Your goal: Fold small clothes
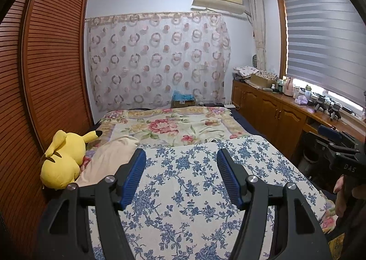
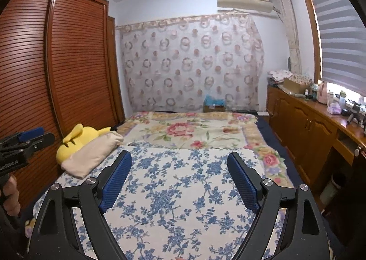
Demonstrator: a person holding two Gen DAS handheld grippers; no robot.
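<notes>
A beige folded cloth (image 1: pixel 109 159) (image 2: pixel 91 157) lies at the left edge of a blue-flowered white sheet (image 1: pixel 196 186) (image 2: pixel 183 196) spread on the bed. No other garment shows on the sheet. My left gripper (image 1: pixel 180 152) hovers above the sheet, open, with nothing between its blue pads. My right gripper (image 2: pixel 178 154) is also above the sheet, open wider and empty. Each gripper appears at the edge of the other's view: the right gripper (image 1: pixel 338 145) held by a hand, the left gripper (image 2: pixel 27 138) likewise.
A yellow plush toy (image 1: pixel 64 159) (image 2: pixel 77 136) rests against the beige cloth. A louvred wooden wardrobe (image 1: pixel 52 65) stands along the left, a wooden cabinet (image 1: pixel 274 113) with bottles along the right. A pink-flowered blanket (image 1: pixel 171 125) covers the far bed.
</notes>
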